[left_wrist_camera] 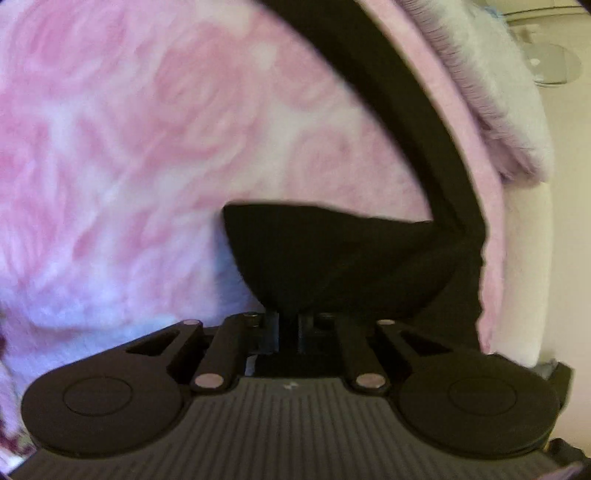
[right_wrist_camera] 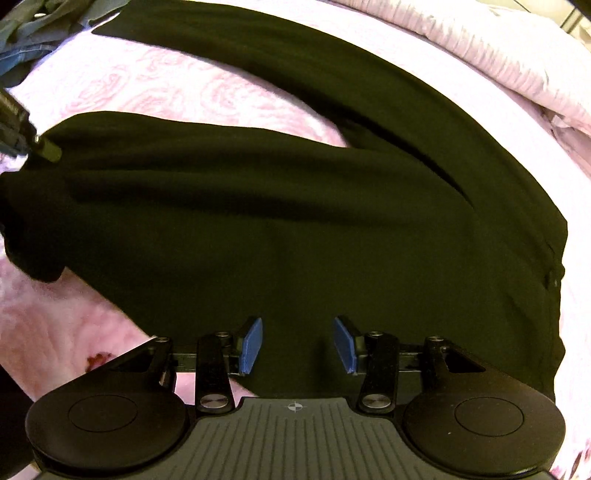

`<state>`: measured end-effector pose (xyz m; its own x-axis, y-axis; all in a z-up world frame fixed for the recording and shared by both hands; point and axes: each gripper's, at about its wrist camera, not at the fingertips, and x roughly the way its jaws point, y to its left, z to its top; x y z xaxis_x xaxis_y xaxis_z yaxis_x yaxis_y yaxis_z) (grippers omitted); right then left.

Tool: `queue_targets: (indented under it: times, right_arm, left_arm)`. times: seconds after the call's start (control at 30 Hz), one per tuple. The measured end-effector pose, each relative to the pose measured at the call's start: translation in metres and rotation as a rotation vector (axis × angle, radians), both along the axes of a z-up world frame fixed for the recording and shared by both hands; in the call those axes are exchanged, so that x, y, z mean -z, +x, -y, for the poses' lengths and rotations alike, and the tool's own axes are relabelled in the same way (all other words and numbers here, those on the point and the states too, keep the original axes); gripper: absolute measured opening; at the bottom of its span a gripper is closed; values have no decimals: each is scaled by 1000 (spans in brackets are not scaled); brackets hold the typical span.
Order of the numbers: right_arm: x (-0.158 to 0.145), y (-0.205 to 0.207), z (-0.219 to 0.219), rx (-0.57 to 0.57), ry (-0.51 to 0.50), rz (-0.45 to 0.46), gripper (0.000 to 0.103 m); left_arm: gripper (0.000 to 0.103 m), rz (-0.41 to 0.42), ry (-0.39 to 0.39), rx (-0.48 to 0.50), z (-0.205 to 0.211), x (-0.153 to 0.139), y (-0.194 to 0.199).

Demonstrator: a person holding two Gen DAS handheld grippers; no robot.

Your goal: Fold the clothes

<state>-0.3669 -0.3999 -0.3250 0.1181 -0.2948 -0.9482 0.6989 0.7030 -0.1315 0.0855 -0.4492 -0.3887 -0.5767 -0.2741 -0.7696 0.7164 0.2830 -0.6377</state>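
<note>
A black garment that looks like trousers lies on a pink rose-patterned bedspread. One long part stretches toward the far left and another is doubled across the near side. My right gripper hovers over its near edge, open, its blue pads apart with no cloth pinched. In the left wrist view my left gripper is shut on a bunched fold of the black garment, which hides the fingertips. A dark strip of it runs up and away toward the top. At the right view's left edge, a black tool part meets the garment's end.
A heap of grey and blue clothes lies at the far left corner of the bed. A pale pink ruffled duvet or pillow runs along the far right. In the left view a fluffy white edge and a cream wall stand at the right.
</note>
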Motion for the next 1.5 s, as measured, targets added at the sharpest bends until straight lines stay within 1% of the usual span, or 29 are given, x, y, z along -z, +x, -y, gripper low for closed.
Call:
queue_targets:
  times: [0.03,0.13,0.23,0.3,0.33,0.37,0.4,0.43,0.47,0.53,0.6,0.67,0.7,0.77,0.9,0.93,0.97,1.0,1.03,1.07,1.1,1.17,1.23,1.3,1.33,1.4,1.43,1.5]
  right_arm:
    - [-2,0,-3,5,-5,1,47]
    - [-13,2,-9,12,-25,25,47]
    - [-22,8,-15,-11,-47,40,47]
    - [-22,13,-20,-41,-50,43,47]
    - [-21,15,-21,-59,-44,39,47]
    - [-19,16,-23,-76,-39,27,47]
    - [-16,14,-25,-83,-41,12,47]
    - [-13,10,-26,-84,-42,-1,47]
    - [-11,0,-26,-53,-42,2,47]
    - [-9,-29,-19,74,-38,30,47]
    - [-10,-69,-6,281,-44,72,49]
    - [-10,-127,7,583,-50,137,53]
    - [-9,-158,11,741,-51,179,58]
    - [-3,-218,17,1022,-52,287,62]
    - [18,-293,34,1243,-83,483,63]
    - [22,-303,39,1262,-59,516,62]
    - [27,-314,44,1281,-36,549,58]
    - [31,-324,50,1299,-12,582,35]
    - [35,-334,54,1314,12,614,18]
    - [31,-342,57,1309,30,640,15]
    - [23,-346,57,1289,26,641,12]
    - [6,-361,54,1253,-9,644,12]
    - [6,-371,55,1235,-3,652,12]
    - [10,-365,58,1194,21,620,15]
    - [11,-362,58,1175,28,603,22]
    - [2,-351,56,1152,-4,555,36]
    - [-5,-343,50,1132,-25,518,39]
    - [-18,-320,39,1072,-56,463,39]
  left_arm:
    - [4,3,-33,12,4,-13,6]
    - [4,68,-143,54,21,-60,21]
    - [7,197,-260,144,37,-102,13]
    - [12,269,-285,135,43,-114,6]
    - [17,287,-290,99,42,-115,8]
    - [24,297,-286,72,38,-114,10]
    - [29,309,-271,54,35,-111,11]
    - [38,327,-256,39,31,-108,12]
    - [40,355,-240,36,23,-105,13]
    - [40,421,-215,81,6,-99,5]
    - [41,500,-206,163,-11,-92,-13]
    - [45,571,-202,261,-31,-84,-36]
    - [45,593,-202,297,-41,-80,-45]
    - [45,614,-195,354,-54,-70,-71]
    - [46,631,-174,422,-71,-56,-121]
    - [46,639,-171,444,-75,-55,-135]
    - [46,653,-174,468,-78,-56,-149]
    - [46,667,-178,495,-81,-55,-162]
    - [46,679,-183,529,-84,-54,-174]
    - [46,692,-183,566,-88,-54,-186]
    - [46,704,-184,595,-91,-54,-197]
    - [46,724,-194,645,-97,-55,-213]
    - [47,746,-195,662,-102,-56,-223]
    - [49,767,-188,658,-105,-57,-223]
    - [50,776,-183,651,-106,-57,-221]
    - [53,792,-170,622,-107,-56,-212]
    - [54,782,-157,593,-106,-54,-204]
    - [54,760,-128,527,-102,-50,-188]
